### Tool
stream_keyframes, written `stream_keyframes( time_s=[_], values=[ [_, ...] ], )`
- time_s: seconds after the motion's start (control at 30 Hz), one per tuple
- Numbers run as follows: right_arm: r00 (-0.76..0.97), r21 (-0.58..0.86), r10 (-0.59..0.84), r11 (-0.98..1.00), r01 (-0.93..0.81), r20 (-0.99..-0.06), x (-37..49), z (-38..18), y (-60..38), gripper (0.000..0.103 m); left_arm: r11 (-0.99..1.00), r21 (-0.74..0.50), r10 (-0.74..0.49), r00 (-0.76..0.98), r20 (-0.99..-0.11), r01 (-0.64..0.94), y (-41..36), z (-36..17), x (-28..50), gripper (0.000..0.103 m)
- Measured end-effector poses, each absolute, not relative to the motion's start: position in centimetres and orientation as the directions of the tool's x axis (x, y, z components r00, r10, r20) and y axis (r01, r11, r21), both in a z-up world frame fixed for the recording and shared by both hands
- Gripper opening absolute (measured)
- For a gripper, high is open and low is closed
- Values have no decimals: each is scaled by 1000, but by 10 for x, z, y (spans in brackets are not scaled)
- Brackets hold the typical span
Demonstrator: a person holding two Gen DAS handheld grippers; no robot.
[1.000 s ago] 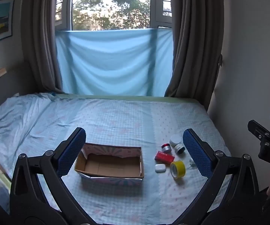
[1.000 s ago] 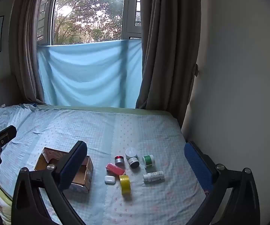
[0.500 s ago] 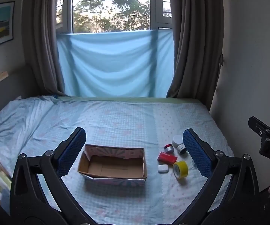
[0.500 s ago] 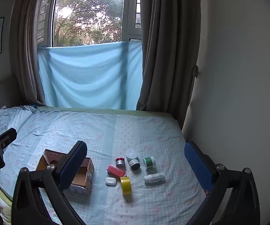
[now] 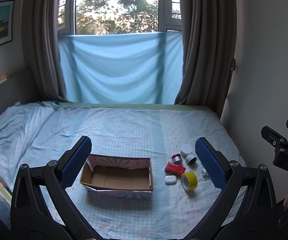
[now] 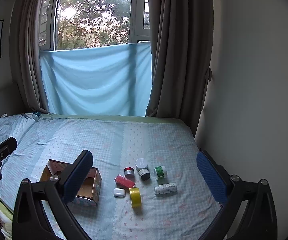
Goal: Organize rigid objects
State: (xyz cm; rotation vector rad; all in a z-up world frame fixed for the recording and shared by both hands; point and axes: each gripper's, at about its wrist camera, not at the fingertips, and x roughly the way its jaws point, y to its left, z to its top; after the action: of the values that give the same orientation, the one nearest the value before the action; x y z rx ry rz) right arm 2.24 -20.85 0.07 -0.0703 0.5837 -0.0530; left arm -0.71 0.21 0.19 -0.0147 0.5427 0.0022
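An open, empty cardboard box (image 5: pixel 120 177) sits on the bed; it also shows in the right wrist view (image 6: pixel 92 186). To its right lie a yellow tape roll (image 6: pixel 135 197), a white earbud case (image 6: pixel 119 192), a red box (image 6: pixel 125 181), a red-lidded tin (image 6: pixel 129 172), a white jar (image 6: pixel 141 164), a dark-lidded jar (image 6: pixel 144 174), a green-labelled bottle (image 6: pixel 160 172) and a white bottle (image 6: pixel 165 188). My left gripper (image 5: pixel 143 161) is open and empty above the box. My right gripper (image 6: pixel 144 177) is open and empty above the small items.
The bed (image 5: pixel 124 128) has a pale blue checked sheet, rumpled at the left. A white wall (image 6: pixel 253 100) runs along its right side. Grey curtains (image 5: pixel 201 60) and a blue cloth (image 5: pixel 120 70) hang at the window behind.
Both grippers have drifted slightly, so the box and small items sit a little further right and lower in the left view. Nothing was grasped or moved on the bed.
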Motion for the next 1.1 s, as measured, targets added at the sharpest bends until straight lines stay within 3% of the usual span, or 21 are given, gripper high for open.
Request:
stream_keyframes(
  time_s=[1.1],
  values=[
    [822, -71, -69, 997, 36, -565, 14, 0, -203, 103, 1000, -9, 5, 855, -518, -11, 5, 1, -10, 103]
  ],
)
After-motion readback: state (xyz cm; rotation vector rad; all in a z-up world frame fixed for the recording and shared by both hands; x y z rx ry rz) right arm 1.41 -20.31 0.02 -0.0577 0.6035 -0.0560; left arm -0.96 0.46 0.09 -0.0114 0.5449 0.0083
